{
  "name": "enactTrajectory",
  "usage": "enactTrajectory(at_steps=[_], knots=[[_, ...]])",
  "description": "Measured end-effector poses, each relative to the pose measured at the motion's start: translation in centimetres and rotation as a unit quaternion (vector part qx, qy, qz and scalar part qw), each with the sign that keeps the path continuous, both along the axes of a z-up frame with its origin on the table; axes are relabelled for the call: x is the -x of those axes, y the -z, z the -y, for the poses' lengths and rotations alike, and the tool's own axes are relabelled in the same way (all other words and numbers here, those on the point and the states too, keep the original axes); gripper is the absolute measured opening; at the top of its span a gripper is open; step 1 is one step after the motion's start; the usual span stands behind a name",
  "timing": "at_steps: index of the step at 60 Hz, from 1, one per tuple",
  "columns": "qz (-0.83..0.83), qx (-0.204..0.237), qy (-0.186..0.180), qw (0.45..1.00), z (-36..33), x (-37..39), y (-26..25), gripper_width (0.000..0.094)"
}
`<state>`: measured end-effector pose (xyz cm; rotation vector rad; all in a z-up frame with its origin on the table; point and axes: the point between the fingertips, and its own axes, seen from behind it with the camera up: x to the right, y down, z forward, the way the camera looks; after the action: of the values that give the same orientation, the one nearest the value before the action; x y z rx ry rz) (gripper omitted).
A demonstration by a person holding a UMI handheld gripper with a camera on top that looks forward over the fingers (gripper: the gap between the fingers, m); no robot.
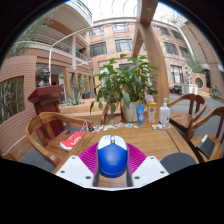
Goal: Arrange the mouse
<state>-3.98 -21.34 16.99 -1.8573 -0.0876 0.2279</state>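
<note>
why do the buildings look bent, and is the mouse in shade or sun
Gripper view: the wide-angle lens bows the buildings and wooden post toward the rim; even daylight, no hard shadows on the table; the blue mouse between the gripper fingers shows a small glare spot on top.

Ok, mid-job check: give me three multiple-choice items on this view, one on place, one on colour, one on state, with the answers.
1. Where is the rounded blue computer mouse?
A. Between the gripper's fingers
B. On the wooden armchair
C. Beside the potted plant

2. What colour are the finger pads?
A. Green
B. Magenta
C. Yellow

3. What lies on the wooden table beyond the mouse?
A. Nothing
B. A laptop
C. Small plastic bottles in front of the leafy green potted plant

Answers: 1 A, the mouse sits between the two pads. 2 B, both inner faces show magenta. 3 C, bottles stand upright by the plant.
</note>
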Motion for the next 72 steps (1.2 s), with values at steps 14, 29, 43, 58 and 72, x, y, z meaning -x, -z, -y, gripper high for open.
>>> enactTrajectory(at_steps=[14, 29, 43, 58, 72], knots=[[0.022, -0.038, 0.092, 0.995, -2.8, -15.8, -3.4, 0.0369], [0.046, 0.145, 0.156, 0.976, -2.6, -26.0, 14.6, 0.0376], [0.049, 0.171, 0.149, 0.973, -1.7, -26.4, 17.6, 0.0524], [0.053, 0.146, 0.161, 0.975, 1.1, -26.0, 12.5, 0.0852], [0.078, 0.115, 0.164, 0.977, 6.5, -25.1, 6.4, 0.085]])
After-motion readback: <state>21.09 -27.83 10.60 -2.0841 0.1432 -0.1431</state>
